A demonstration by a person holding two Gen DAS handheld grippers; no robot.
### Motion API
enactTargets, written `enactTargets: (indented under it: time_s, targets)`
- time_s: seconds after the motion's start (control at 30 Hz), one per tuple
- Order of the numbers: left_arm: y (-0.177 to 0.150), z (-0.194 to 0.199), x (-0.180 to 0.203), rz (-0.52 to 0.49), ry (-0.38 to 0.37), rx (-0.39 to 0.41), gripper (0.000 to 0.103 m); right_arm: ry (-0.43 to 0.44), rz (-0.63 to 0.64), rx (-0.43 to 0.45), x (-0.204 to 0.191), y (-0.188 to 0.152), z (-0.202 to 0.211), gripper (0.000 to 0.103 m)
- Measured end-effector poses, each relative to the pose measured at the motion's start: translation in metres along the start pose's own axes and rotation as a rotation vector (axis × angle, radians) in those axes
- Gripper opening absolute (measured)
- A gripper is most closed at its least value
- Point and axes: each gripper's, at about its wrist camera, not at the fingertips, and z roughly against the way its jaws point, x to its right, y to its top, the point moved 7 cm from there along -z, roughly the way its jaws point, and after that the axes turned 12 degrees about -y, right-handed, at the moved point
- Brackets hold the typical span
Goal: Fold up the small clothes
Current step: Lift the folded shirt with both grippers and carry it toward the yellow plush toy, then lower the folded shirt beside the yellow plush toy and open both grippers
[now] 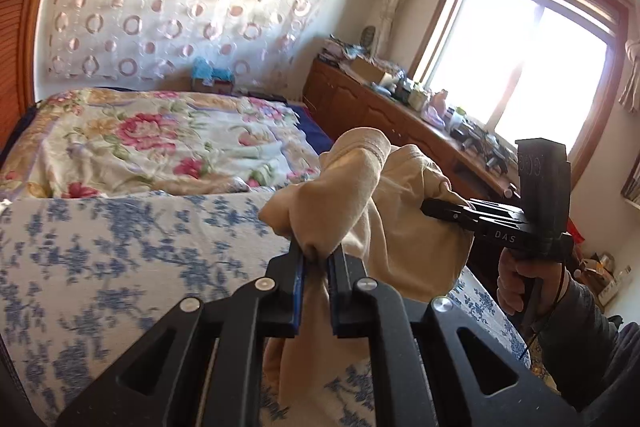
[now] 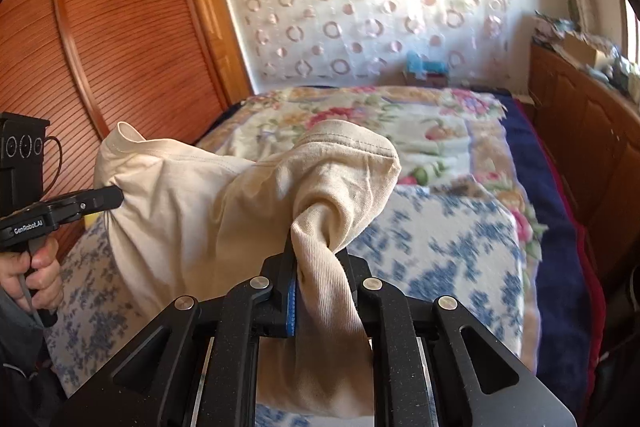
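So the folding has barely started, as far as I can tell. The cream garment is bunched up and held in the air above the bed, over the blue-flowered cover, with no neat crease or flat panel showing anywhere. My read: this is the pick-up-and-spread stage, so everything that counts is left to do: laying it flat on the cover, bringing the sides in, folding it over. I see no finished pile of clothes in either view.

Jaws now. In the left wrist view the left gripper sits at 6 o'clock, its jaws nearly closed, pinching a twisted wad of the cream cloth between the blue pads. The right gripper comes in from 3 o'clock, its tip buried in the cloth's far edge, a hand around its handle.

In the right wrist view it's mirrored: the right gripper at 6 o'clock has its jaws squeezed almost closed on a rope-like twist of fabric, and the left one pokes in from 9 o'clock, clamped on a hemmed corner. The garment stretches loosely between the two grips, sagging below both.

The floral quilt lies further up the bed, around 11 o'clock, well clear.
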Motion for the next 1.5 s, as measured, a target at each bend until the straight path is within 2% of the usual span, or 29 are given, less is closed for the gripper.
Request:
enactTargets:
  time_s: [0.17, 0.47, 0.67, 1.17, 1.3, 1.5]
  targets:
    - [0.005, 0.042, -0.016, 0.013, 0.031, 0.064, 0.006, 0.036, 0.051, 0.02, -0.035, 0.02, -0.006, 0.011]
    - [0.002, 0.115, -0.064, 0.056, 0.145, 0.156, 0.006, 0.131, 0.185, 0.045, -0.126, 0.058, -0.032, 0.011]
    - [-0.014, 0.157, -0.11, 0.106, 0.267, 0.188, 0.006, 0.194, 0.297, 0.044, -0.193, 0.082, -0.063, 0.011]
    - [-0.05, 0.202, -0.19, 0.244, 0.396, 0.242, 0.006, 0.289, 0.612, 0.03, -0.352, 0.119, -0.146, 0.011]
    - [-0.063, 0.207, -0.21, 0.292, 0.435, 0.243, 0.006, 0.298, 0.69, 0.008, -0.382, 0.115, -0.173, 0.011]
    - [-0.076, 0.208, -0.231, 0.333, 0.498, 0.23, 0.007, 0.334, 0.7, -0.034, -0.41, 0.11, -0.211, 0.012]
